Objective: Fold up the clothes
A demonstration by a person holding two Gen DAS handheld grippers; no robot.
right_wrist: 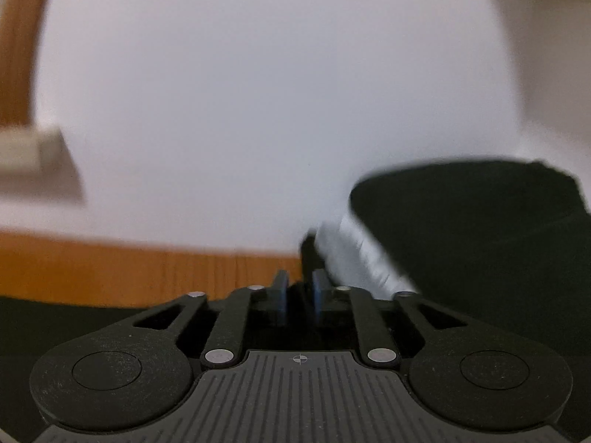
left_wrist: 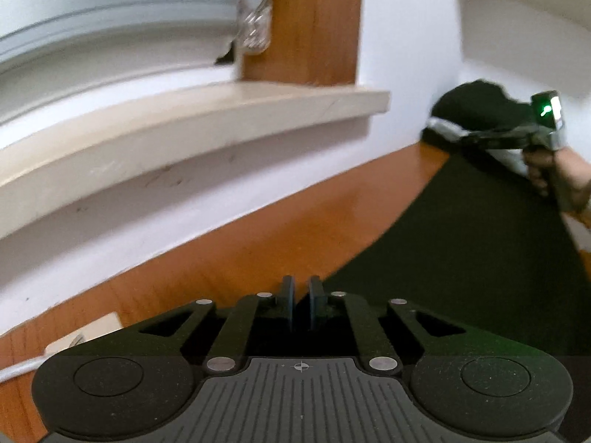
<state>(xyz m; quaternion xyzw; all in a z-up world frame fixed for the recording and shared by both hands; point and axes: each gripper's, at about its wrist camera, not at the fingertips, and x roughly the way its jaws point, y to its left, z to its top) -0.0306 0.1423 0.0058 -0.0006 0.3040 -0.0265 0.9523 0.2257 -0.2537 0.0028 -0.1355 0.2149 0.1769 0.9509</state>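
Observation:
A dark green garment [left_wrist: 461, 258] lies stretched across the wooden table [left_wrist: 258, 229]. One corner of it runs into my left gripper [left_wrist: 301, 295], whose pads stand close together on the cloth. At the far right a hand [left_wrist: 554, 173] holds my right gripper [left_wrist: 458, 133], which lifts the other end, where a pale band [left_wrist: 443, 127] shows. In the right wrist view my right gripper [right_wrist: 297, 295] has a narrow gap with dark cloth in it. The pale band [right_wrist: 362, 254] and a raised fold of the garment [right_wrist: 480, 240] lie just beyond it.
A white wall and a cream window sill [left_wrist: 184, 136] run behind the table. A wooden post [left_wrist: 314, 22] carries hanging keys [left_wrist: 253, 18]. A white block with a cable [left_wrist: 92, 336] lies at the table's left. A pale shelf [left_wrist: 517, 18] juts out at the upper right.

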